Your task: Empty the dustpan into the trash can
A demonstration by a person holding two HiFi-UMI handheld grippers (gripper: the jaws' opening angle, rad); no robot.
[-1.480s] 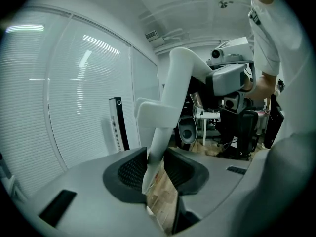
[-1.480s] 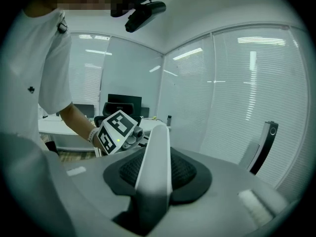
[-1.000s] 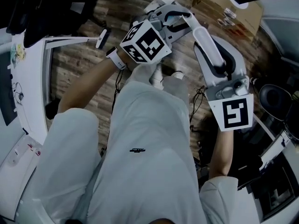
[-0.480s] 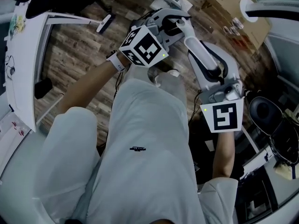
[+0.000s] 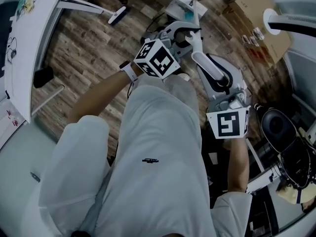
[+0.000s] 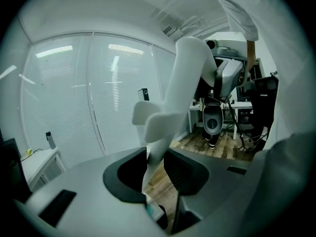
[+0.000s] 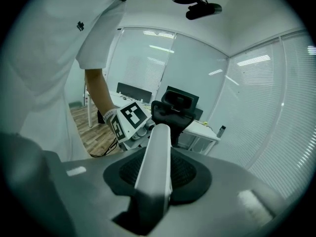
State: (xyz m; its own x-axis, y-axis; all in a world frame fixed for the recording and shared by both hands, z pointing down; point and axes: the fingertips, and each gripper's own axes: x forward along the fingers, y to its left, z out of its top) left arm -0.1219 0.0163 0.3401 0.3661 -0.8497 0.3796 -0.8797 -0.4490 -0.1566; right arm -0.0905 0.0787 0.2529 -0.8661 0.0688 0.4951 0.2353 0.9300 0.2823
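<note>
Dustpan (image 7: 157,157): one, white, seen as a long smooth bar of a handle with a rounded end; pan part not made out. It is held in the air just ahead of the person's lap (image 5: 158,142), over wood floor (image 5: 84,48). Grippers, two, one marker cube (image 5: 158,58) each, both ahead of the lap: left gripper (image 6: 160,181) jaws apart, just been opening, a thin white dustpan part between them with a gap beside it; right gripper (image 7: 157,186) clamped on the handle.
</note>
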